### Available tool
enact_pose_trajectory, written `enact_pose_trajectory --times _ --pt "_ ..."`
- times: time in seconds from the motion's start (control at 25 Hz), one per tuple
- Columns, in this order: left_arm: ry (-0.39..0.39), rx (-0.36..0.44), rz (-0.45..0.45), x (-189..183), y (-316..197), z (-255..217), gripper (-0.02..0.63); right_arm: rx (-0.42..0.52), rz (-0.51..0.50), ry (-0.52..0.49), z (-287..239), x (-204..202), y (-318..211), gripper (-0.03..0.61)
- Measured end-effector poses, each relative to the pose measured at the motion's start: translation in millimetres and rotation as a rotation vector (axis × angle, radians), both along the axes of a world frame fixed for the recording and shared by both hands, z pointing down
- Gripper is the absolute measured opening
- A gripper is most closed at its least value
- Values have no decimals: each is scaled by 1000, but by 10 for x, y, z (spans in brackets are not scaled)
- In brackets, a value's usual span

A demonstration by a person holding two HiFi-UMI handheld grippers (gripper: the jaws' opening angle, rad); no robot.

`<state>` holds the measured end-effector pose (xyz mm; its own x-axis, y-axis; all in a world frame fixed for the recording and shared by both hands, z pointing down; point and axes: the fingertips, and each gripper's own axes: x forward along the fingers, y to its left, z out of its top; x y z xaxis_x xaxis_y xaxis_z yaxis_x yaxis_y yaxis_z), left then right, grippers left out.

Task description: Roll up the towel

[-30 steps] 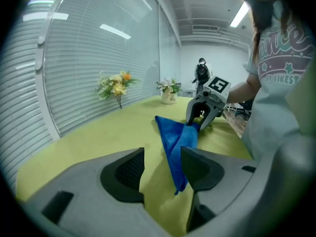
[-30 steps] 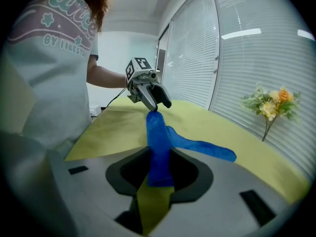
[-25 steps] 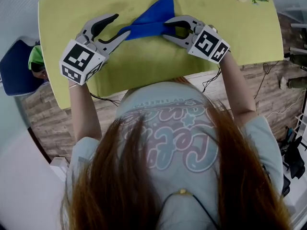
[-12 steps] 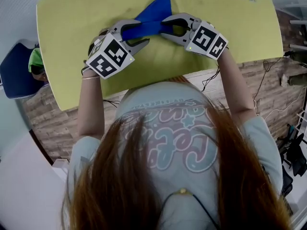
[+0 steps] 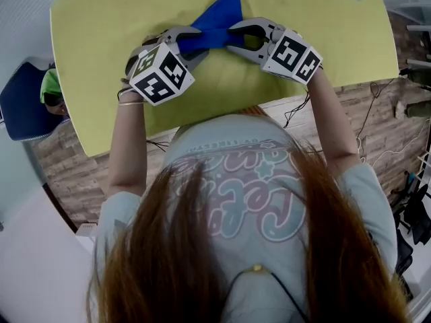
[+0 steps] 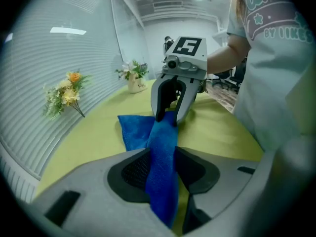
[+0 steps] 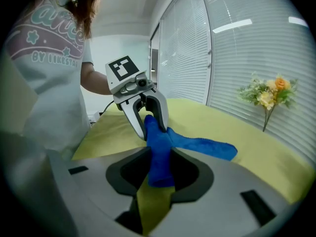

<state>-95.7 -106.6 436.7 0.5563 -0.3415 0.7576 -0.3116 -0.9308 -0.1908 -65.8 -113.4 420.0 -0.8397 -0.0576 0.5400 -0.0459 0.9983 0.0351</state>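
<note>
Towel point(image 5: 217, 19) lies bunched on the surface point(image 5: 101, 46), toward its far edge. We note the left hand-held gripper point(image 5: 190, 42) has dropped and just closed, pinching one end; the right hand-held gripper point(image 5: 232, 38) pinches the other. Rolling can likely begin.

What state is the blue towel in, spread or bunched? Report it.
Bunched, not spread: the blue towel is gathered into a narrow strip, with one pointed flap fanned out on the yellow table.

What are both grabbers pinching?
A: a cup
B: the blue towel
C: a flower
B: the blue towel runs between the jaws of the right gripper and of the left gripper, whose jaws have just been closing on it.
</note>
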Motion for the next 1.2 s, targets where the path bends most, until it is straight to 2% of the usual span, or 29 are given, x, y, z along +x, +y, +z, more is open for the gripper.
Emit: enact_pose_trajectory --times 0.12,0.16,0.24,0.36,0.48,0.64,0.76,0.92,1.04,1.2 --pt "2 -19 11 11 -6 5 145 57 -28 32 -6 3 40 131" --pt "3 -26 15 12 -10 7 136 89 -50 55 3 -1 66 185" --pt "4 -44 24 14 -19 9 127 160 -86 105 37 -5 111 219" --pt "4 -65 40 27 -23 -14 114 258 -83 144 47 9 78 210" --pt "10 -81 46 36 -13 -40 106 343 -68 169 50 28 21 155" --pt "44 -123 45 43 9 -65 101 409 -57 180 69 36 28 149" --pt "60 -138 46 44 20 -98 101 390 -44 166 48 43 38 119" --pt "46 -111 42 36 36 -117 101 292 -28 143 15 53 58 94" --pt "40 -57 29 42 42 -177 103 226 -10 132 -7 60 67 91" --pt "-14 37 66 80 63 -243 120 139 25 115 34 91 79 89"
